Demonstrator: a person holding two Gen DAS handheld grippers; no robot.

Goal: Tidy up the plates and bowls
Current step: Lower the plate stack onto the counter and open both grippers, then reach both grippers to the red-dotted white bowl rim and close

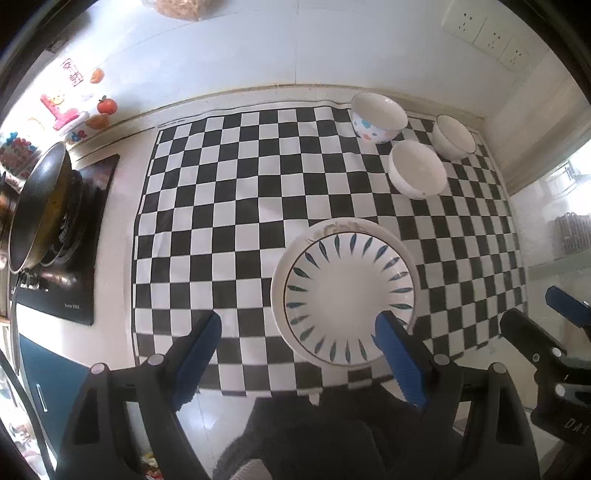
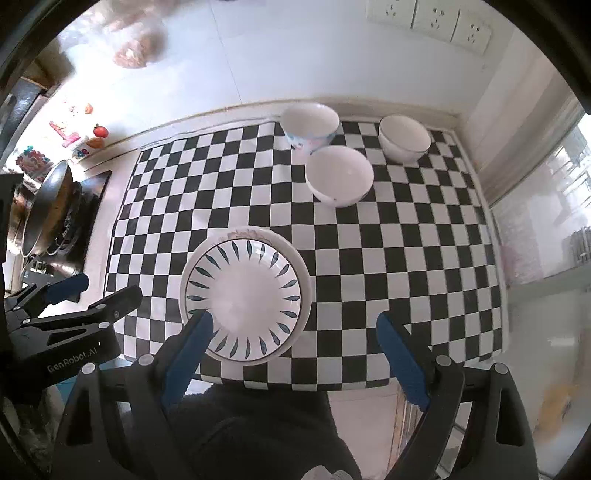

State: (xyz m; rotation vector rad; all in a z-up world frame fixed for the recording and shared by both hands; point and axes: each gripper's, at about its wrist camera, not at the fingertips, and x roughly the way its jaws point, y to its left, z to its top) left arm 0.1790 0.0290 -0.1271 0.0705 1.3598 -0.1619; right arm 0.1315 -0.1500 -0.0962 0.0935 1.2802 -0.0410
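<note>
A white plate with blue leaf marks [image 1: 347, 291] [image 2: 243, 291] lies stacked on a larger flowered plate [image 1: 343, 226] [image 2: 251, 232] near the front of the checkered mat [image 1: 221, 206] [image 2: 406, 251]. Three bowls stand at the back right: a spotted one [image 1: 376, 118] [image 2: 310, 125], a plain white one [image 1: 417, 170] [image 2: 338, 175], a dark-rimmed one [image 1: 452, 136] [image 2: 404, 138]. My left gripper [image 1: 299, 332] is open above the mat's front edge, its right finger over the plate's rim. My right gripper [image 2: 295, 332] is open, its left finger over the same plate's near rim.
A wok [image 1: 37, 206] [image 2: 44, 210] sits on a gas stove [image 1: 70, 258] at the left. Toy figures [image 1: 85, 110] line the back ledge. Wall sockets [image 1: 487, 33] [image 2: 428, 18] are at the upper right. A window ledge [image 2: 535, 221] bounds the right side.
</note>
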